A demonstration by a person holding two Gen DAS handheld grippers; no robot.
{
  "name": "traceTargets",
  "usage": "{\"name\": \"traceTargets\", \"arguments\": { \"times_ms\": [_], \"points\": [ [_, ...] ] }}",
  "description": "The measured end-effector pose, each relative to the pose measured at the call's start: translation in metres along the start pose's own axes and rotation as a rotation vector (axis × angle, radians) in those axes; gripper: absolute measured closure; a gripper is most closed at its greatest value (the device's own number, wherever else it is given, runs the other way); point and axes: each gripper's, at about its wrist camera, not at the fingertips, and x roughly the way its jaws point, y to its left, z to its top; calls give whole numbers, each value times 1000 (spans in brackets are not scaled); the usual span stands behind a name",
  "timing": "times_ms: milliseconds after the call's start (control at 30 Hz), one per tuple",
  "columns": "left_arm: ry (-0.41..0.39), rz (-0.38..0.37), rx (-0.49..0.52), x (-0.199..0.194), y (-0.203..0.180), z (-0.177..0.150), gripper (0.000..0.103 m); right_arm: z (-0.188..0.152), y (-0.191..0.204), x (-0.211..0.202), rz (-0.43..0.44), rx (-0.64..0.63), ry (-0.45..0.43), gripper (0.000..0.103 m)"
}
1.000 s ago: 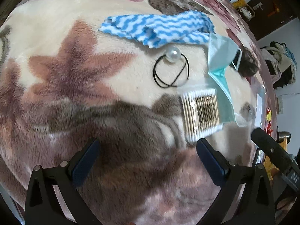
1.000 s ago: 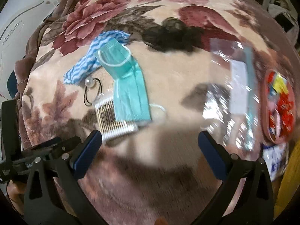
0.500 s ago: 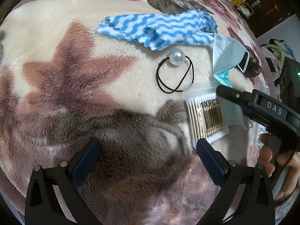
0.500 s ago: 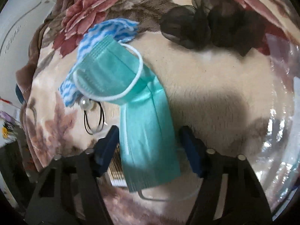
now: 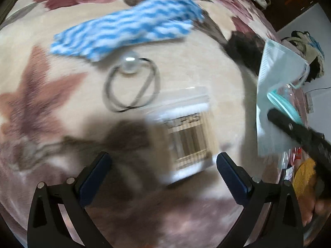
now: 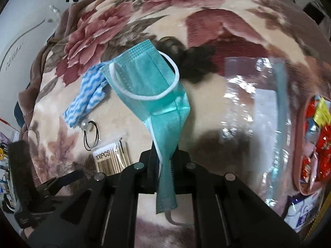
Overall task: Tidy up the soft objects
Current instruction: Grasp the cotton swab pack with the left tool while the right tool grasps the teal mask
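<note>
Right hand-held gripper (image 6: 165, 161) | was open, now clamps mask (image 6: 153, 86)

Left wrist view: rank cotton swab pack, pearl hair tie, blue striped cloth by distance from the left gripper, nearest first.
From the left gripper, whose fingers stand open:
1. Cotton swab pack: just ahead, right of centre, on the floral blanket.
2. Pearl hair tie: beyond the pack, slightly left.
3. Blue striped cloth: farthest, across the top, just past the pearl.

Soft indoor light, motion blur, fisheye warp
</note>
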Motion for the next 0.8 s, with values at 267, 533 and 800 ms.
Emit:
{"name": "traceTargets", "arguments": {
  "times_ms": [267,533,800],
  "points": [
    [7,122,1,33,-24,13,15,-18,-9,-2,29,14,14,93],
    [-33,139,8,-5,0,-8,31,-36,1,7,72,-22,67,91],
    [-2,122,-5,-4,20,-16,29,-57,29,18,79,-95,140,90]
  ]
}}
